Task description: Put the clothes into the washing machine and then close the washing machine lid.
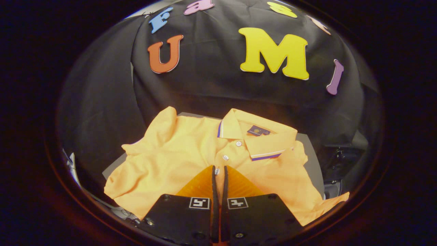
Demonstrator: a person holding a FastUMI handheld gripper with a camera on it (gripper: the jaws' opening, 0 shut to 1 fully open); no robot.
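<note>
1. One garment is in front of you: an orange polo shirt [191, 160] spread across the lower middle of the frame on a grey surface [312, 160], collar [259, 136] toward the upper right, one sleeve reaching to the upper left.

2. Your gripper [219, 169] sits at the bottom centre with its fingers drawn together, only a thin slit left between them. The tips lie over the button placket, right by the lowest button [217, 171]. Whether any cloth is pinched in that slit cannot be told from here.

3. Expect the shirt to be light, soft and floppy (it will sag and trail, not lift as one piece). It should not be slippery, since the knit gives some bite.

4. The best hold is probably where the fabric is doubled: the placket under your tips or the collar just beyond them. A single-layer pinch on the body may slide out.

5. Gather a fold, not a flat sheet, so the sleeves hang clear on the way to the washing machine.
</note>
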